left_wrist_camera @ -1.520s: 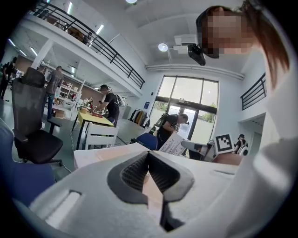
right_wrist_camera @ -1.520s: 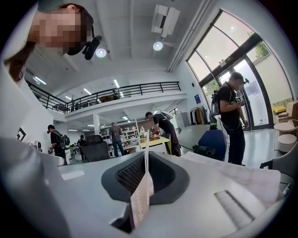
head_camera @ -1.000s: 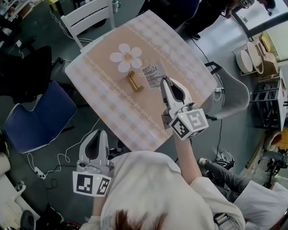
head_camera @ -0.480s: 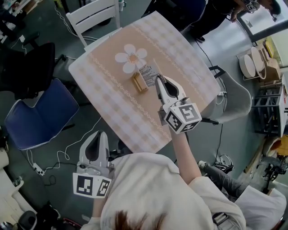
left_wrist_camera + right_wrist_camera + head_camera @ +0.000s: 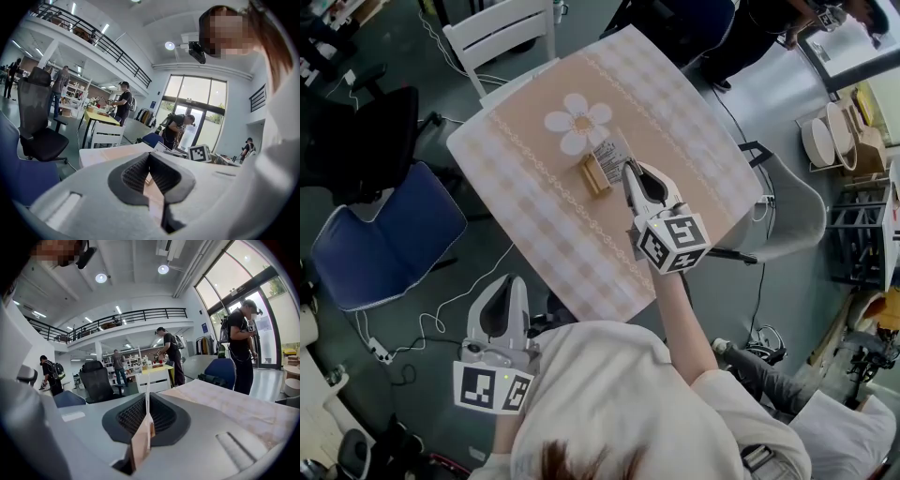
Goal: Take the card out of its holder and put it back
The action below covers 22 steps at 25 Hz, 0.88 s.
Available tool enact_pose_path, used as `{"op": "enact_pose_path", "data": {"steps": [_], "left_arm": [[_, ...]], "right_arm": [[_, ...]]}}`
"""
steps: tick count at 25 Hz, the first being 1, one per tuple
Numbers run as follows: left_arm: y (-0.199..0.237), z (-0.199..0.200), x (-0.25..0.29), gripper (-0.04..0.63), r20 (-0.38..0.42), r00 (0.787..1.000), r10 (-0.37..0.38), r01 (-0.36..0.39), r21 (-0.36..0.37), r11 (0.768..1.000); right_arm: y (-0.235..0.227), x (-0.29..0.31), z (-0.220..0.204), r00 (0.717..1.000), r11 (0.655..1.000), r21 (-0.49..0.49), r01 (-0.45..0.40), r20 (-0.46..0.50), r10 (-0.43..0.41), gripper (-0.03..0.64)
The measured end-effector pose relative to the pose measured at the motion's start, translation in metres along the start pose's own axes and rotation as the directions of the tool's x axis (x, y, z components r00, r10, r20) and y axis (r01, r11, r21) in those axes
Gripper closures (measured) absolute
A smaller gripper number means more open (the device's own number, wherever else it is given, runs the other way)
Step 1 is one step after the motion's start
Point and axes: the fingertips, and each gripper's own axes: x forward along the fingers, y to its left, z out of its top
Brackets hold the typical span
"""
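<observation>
Pinching the card [image 5: 609, 154] edge-on, the right gripper [image 5: 630, 173] is nearly closed; the left gripper [image 5: 508, 284] is closed, empty.

The cloth [image 5: 675, 122] is showing peach, with pale checks running along its sides. A white flower [image 5: 581, 122] with a yellow centre is sitting on it. Just beside the flower, a tan holder [image 5: 595, 175] and a white, dark-printed card [image 5: 609, 153] are showing.

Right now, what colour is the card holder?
Tan, like light wood: the card holder, best in the head view.
</observation>
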Motion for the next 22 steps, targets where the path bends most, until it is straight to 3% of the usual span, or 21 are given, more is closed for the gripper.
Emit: {"op": "enact_pose_path", "data": {"steps": [22], "left_arm": [[0.002, -0.001, 0.000, 0.595, -0.001, 1.000, 0.011, -0.011, -0.001, 1.000]], "right_arm": [[-0.008, 0.012, -0.024, 0.999, 1.000, 0.009, 0.021, -0.051, -0.021, 0.601]]}}
